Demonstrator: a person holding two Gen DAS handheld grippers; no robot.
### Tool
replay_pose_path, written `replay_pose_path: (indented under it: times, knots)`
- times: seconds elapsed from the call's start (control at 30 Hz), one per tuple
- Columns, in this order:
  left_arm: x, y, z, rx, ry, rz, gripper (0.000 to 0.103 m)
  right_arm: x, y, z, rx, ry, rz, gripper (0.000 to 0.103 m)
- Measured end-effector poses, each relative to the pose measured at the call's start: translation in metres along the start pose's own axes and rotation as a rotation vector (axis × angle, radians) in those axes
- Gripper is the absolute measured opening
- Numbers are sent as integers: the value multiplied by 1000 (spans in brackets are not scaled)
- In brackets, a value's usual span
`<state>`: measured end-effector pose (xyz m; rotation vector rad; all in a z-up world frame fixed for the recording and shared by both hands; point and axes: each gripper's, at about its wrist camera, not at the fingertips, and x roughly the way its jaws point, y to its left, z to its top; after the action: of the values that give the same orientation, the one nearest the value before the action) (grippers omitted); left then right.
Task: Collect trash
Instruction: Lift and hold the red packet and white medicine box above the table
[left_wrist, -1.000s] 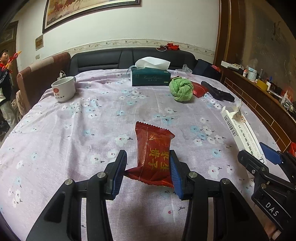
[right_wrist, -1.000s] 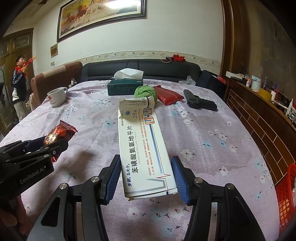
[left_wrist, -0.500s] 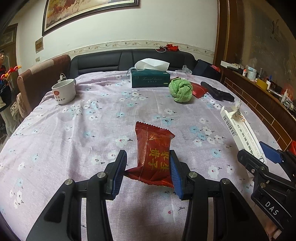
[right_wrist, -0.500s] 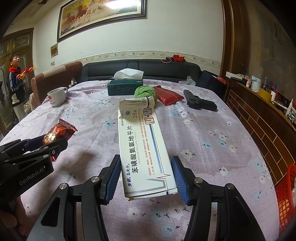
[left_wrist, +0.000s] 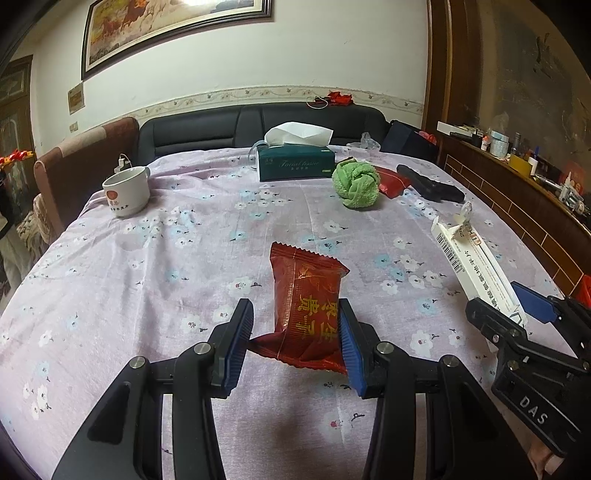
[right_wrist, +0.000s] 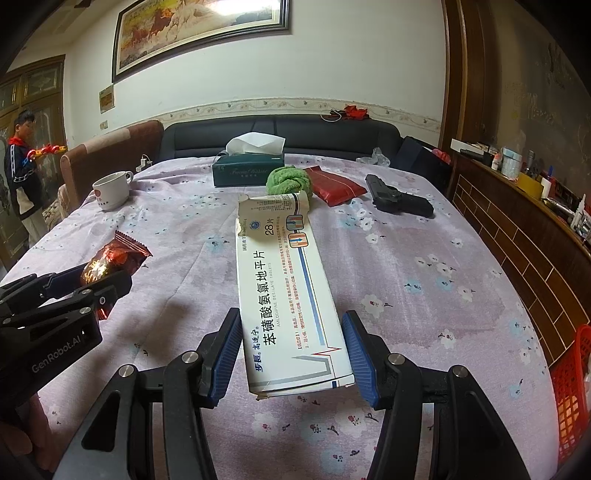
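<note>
Left gripper (left_wrist: 295, 334) pinches the wrapper (left_wrist: 308, 306), right gripper (right_wrist: 291, 354) the box (right_wrist: 286, 291) — either light thing could slip from its jaws onto the bench (right_wrist: 424, 277).

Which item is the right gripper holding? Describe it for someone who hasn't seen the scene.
On the floral purple tablecloth, look between the blue pads of the right gripper. There sits a long white medicine box with blue Chinese print and a torn-open far end, the only white carton; the left gripper holds a red snack packet.
</note>
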<state>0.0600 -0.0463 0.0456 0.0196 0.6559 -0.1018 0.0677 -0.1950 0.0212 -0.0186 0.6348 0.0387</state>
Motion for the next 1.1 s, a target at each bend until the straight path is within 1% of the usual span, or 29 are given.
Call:
replay_pose_path:
  times: [0.13,0.33,0.43,0.63,0.8,0.93,1.1]
  knots:
    - [-4,-1,0,5,-17,6,44,2,-3,1,10,-2,-24,59]
    - [-15,0,1,12,-66,24,44,-3,-20,2,90,12,-66,59]
    - [-18,0,1,6,-76,19,44,-20,-24,0,112,-1,-73,59]
    - [-28,-6,0,29,-115,23,44,-65,-30,-11,115,-17,-87,59]
    - [-34,-8,1,34,-139,22,44,-100,-43,-22,140,-24,-95,59]
    - [-35,-12,0,40,-125,4,44,-122,-51,-31,157,-28,-103,59]
    - [-44,-21,0,55,-126,-24,44,-143,-66,-38,193,-30,-114,59]
